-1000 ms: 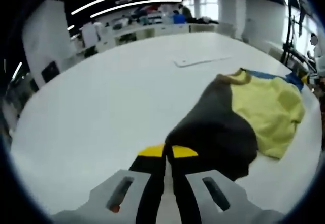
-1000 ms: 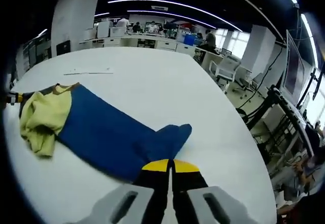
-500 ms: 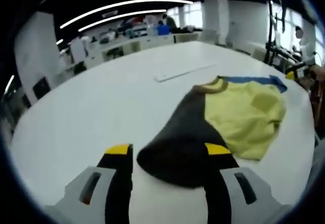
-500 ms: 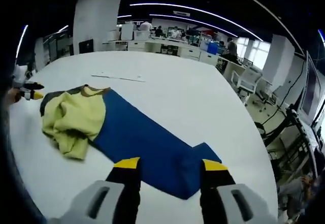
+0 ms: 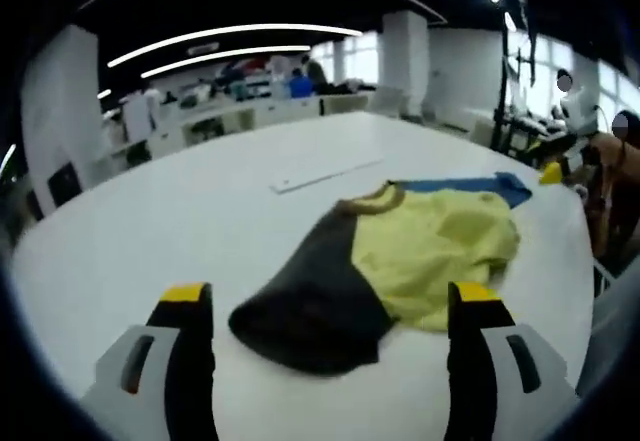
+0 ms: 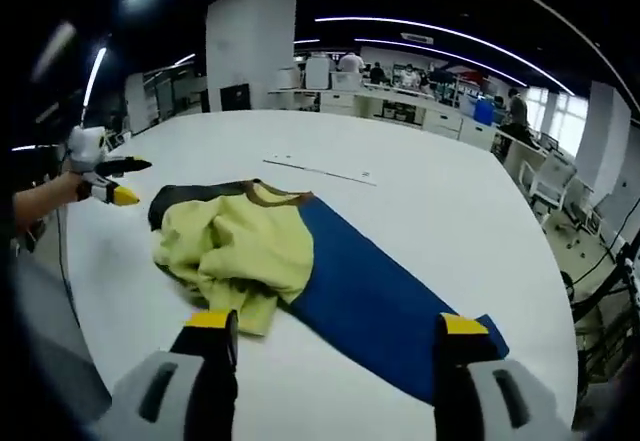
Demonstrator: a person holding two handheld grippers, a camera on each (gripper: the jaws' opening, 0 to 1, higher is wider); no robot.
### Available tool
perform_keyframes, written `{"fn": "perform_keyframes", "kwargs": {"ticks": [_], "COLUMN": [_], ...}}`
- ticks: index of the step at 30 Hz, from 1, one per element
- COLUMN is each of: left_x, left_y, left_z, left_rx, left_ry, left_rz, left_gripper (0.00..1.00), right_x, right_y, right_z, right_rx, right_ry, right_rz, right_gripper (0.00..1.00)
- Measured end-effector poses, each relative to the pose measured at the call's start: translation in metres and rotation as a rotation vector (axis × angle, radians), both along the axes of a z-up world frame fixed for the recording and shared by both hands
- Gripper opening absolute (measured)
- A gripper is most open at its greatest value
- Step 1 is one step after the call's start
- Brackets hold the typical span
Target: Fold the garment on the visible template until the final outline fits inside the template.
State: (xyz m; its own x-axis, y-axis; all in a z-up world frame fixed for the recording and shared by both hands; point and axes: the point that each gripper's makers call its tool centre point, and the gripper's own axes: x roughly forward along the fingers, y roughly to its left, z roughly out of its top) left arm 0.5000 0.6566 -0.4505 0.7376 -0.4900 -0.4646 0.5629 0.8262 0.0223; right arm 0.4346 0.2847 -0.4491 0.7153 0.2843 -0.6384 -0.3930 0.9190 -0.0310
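Observation:
A colour-block garment lies crumpled on the white table (image 5: 150, 221). It has a dark grey sleeve (image 5: 300, 306), a bunched yellow body (image 5: 430, 246) and a blue sleeve (image 5: 465, 186). My left gripper (image 5: 330, 296) is open and empty, its jaws standing wide either side of the dark sleeve's end. My right gripper (image 6: 337, 323) is open too, just short of the blue sleeve (image 6: 390, 296) and the yellow body (image 6: 235, 251). In the right gripper view the left gripper (image 6: 112, 181) shows at the far left, held in a hand. The right gripper's yellow tip (image 5: 550, 173) shows beyond the blue sleeve.
A thin flat white sheet (image 6: 325, 171) lies on the table past the garment, also the sheet (image 5: 325, 173). A person (image 5: 610, 181) stands at the table's right edge. Desks, chairs and pillars fill the room behind. Bare table surrounds the garment.
Both grippers went from shut to open, letting go of the dark sleeve and the blue sleeve. Both have drawn back from the garment, which now lies loose on the table.

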Motion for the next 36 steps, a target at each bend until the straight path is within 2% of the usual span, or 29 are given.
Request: {"fn": "perform_keyframes", "kwargs": {"ticks": [6, 13, 17, 22, 26, 30, 36], "left_x": [-0.013, -0.031, -0.04, -0.048, -0.056, -0.062, -0.07], "left_y": [-0.004, -0.01, -0.017, -0.022, -0.023, -0.021, -0.023], "left_z": [0.006, 0.013, 0.019, 0.026, 0.025, 0.024, 0.022], "left_rx": [-0.011, -0.023, -0.032, -0.037, -0.012, -0.009, -0.031], "left_ry": [-0.007, -0.007, -0.018, -0.037, -0.042, -0.04, -0.031], "left_rz": [-0.016, -0.03, -0.033, -0.042, -0.057, -0.069, -0.063], "left_gripper": [0.99, 0.99, 0.99, 0.98, 0.98, 0.98, 0.97], "right_x": [-0.003, -0.008, -0.009, -0.011, -0.015, -0.015, -0.016], "right_y": [0.031, 0.072, 0.089, 0.117, 0.138, 0.15, 0.165], "right_z": [-0.004, -0.004, -0.008, -0.006, -0.009, -0.015, -0.024], "right_rx": [-0.017, 0.013, 0.01, -0.026, -0.038, -0.052, -0.042], "right_ry": [-0.01, -0.047, -0.051, -0.122, -0.13, -0.125, -0.113], "right_rz": [0.105, 0.237, 0.292, 0.404, 0.471, 0.508, 0.549], "right_gripper": [0.81, 0.79, 0.75, 0.68, 0.65, 0.64, 0.57]}}
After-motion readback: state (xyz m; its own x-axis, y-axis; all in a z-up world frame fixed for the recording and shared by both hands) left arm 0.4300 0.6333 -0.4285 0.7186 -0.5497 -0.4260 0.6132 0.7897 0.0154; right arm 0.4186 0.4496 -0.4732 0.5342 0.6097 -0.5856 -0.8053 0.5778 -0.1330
